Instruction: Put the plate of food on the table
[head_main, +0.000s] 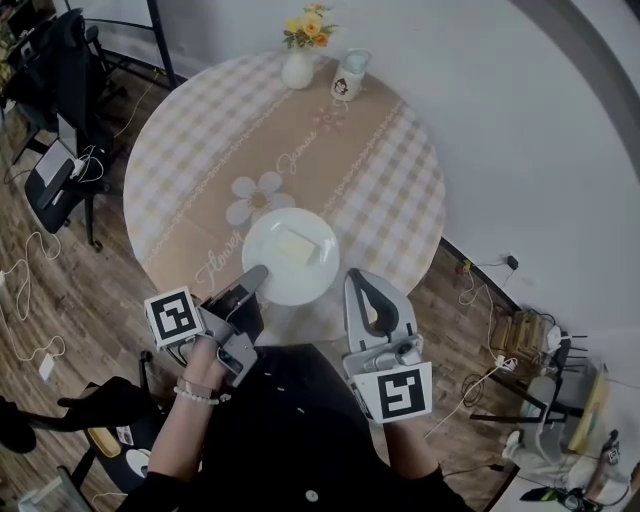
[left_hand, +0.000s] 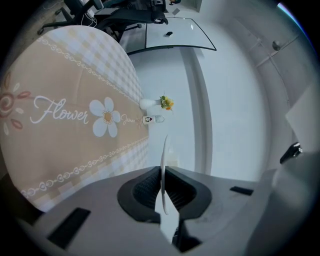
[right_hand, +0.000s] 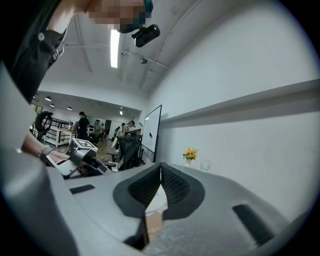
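Note:
A white plate (head_main: 290, 256) carrying a pale yellow piece of food (head_main: 296, 246) is over the near part of the round table (head_main: 180, 150), on its beige flower runner. My left gripper (head_main: 256, 276) is shut on the plate's near-left rim. In the left gripper view the plate (left_hand: 163, 150) shows edge-on between the jaws of the left gripper (left_hand: 161, 172). My right gripper (head_main: 353, 278) is just right of the plate, shut, with nothing between its jaws; in the right gripper view the right gripper (right_hand: 160, 172) points over the table. I cannot tell whether the plate rests on the cloth.
At the table's far edge stand a white vase of yellow flowers (head_main: 298, 68) and a small mug (head_main: 350, 76). A black office chair (head_main: 60, 150) and cables are on the wood floor at left. A white wall (head_main: 540, 150) runs along the right.

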